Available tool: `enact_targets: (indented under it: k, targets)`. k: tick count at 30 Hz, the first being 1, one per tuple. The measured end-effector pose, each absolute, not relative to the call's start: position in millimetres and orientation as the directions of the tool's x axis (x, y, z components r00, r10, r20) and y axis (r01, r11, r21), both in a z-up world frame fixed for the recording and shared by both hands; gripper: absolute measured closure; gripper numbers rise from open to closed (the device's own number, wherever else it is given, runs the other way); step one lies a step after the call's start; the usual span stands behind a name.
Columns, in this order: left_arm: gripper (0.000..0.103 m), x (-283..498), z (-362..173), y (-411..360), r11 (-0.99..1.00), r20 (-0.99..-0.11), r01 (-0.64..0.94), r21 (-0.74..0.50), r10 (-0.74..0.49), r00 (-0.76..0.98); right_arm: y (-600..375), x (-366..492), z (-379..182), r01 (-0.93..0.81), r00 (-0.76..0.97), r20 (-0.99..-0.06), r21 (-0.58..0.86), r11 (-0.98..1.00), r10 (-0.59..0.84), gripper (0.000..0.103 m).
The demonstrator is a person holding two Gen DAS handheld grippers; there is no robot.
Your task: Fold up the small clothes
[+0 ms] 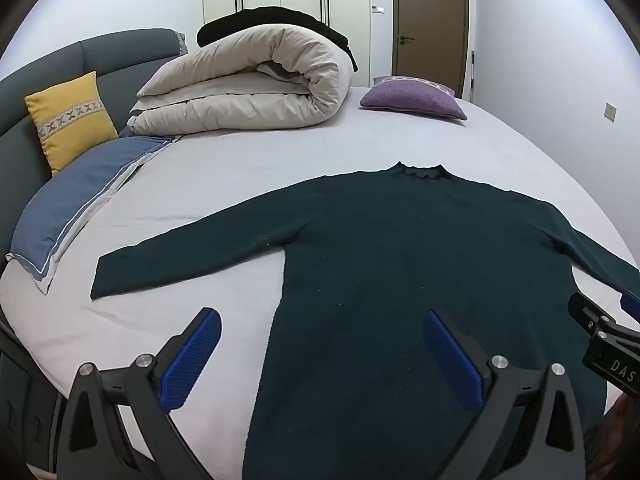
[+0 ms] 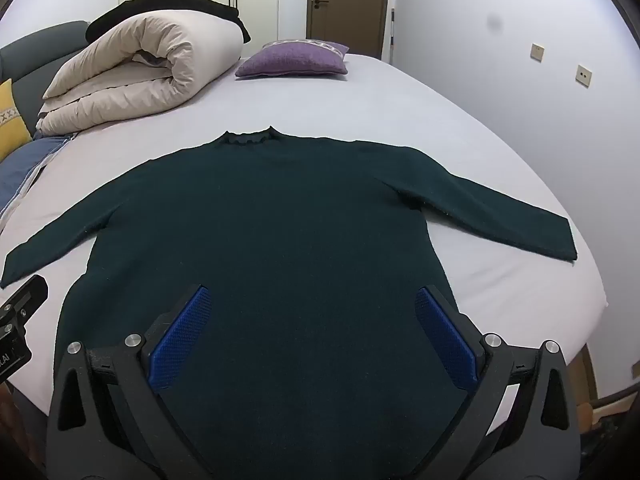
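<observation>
Dark green, the sweater (image 2: pixel 260 220) lay flat on the bed (image 2: pixel 400 96) by its near edge, sleeves spread, unfolded. Left hand-held gripper (image 1: pixel 320 360) and right hand-held gripper (image 2: pixel 312 332) hovered, jaws apart, empty; all folding remained.

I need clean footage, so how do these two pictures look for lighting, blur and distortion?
Left wrist view: sharp, evenly lit, strong fisheye bend, black corners; the dark green sweater shows little texture. Right wrist view: same bend, a dark smudge on the wall.
</observation>
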State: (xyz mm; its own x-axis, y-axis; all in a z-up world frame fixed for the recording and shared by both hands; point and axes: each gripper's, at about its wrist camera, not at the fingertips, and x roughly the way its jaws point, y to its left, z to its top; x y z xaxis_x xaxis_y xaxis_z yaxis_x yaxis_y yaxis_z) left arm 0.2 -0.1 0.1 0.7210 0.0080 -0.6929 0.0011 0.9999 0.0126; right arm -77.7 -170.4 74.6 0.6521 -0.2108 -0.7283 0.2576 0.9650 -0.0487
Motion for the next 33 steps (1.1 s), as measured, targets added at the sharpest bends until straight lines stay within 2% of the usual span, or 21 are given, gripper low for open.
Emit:
enact_targets:
  k: [33]
  targets:
    - [0.000, 5.2, 6.3, -3.7, 1.000, -0.674, 0.002, 0.025, 0.016, 0.739, -169.3, -80.8, 72.6, 0.248, 0.651, -0.732, -0.048, 0.968, -0.203, 0.000]
